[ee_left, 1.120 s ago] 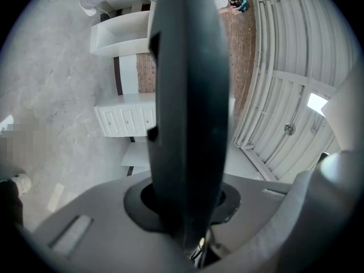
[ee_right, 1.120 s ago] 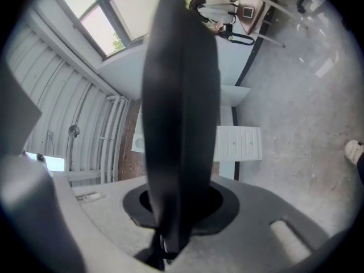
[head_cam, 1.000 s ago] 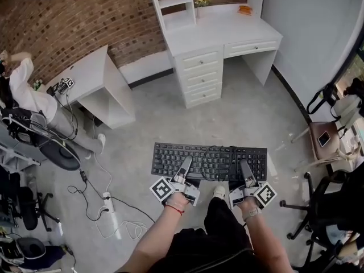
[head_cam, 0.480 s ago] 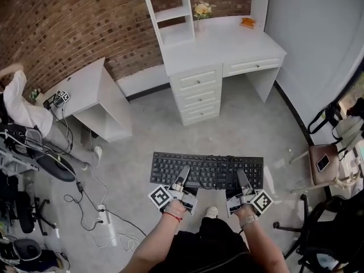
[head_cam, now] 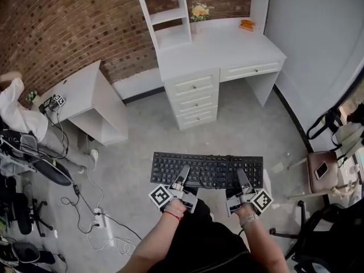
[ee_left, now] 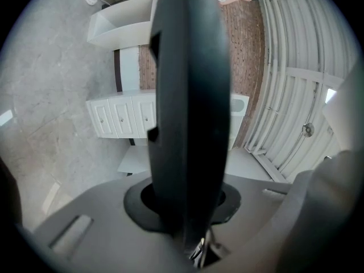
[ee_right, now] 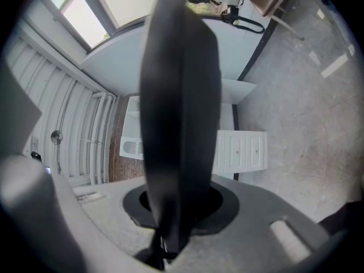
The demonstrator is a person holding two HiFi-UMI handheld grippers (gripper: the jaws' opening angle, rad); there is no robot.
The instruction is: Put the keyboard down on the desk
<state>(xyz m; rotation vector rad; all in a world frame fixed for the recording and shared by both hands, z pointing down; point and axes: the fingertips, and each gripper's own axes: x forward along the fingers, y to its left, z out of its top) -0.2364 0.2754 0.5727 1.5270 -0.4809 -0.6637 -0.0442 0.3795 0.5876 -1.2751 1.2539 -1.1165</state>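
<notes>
A black keyboard (head_cam: 207, 169) hangs level over the grey floor, held by its near edge. My left gripper (head_cam: 185, 170) is shut on its left half and my right gripper (head_cam: 242, 175) on its right half. In the left gripper view the keyboard (ee_left: 190, 107) is a dark edge-on band running up the middle from between the jaws; in the right gripper view the keyboard (ee_right: 179, 118) looks the same. The white desk (head_cam: 227, 50) with drawers and a shelf unit stands ahead against the brick wall, its top mostly bare.
Yellow flowers (head_cam: 199, 10) and an orange thing (head_cam: 245, 24) sit at the back of the desk. A smaller white table (head_cam: 79, 90) stands left, beside a seated person (head_cam: 14, 112). Cables and a power strip (head_cam: 98, 216) lie on the floor. A stool with a phone (head_cam: 320, 169) is at right.
Both grippers and the keyboard have moved forward together toward the white desk, which now shows slightly nearer. The grip on the keyboard has not changed.
</notes>
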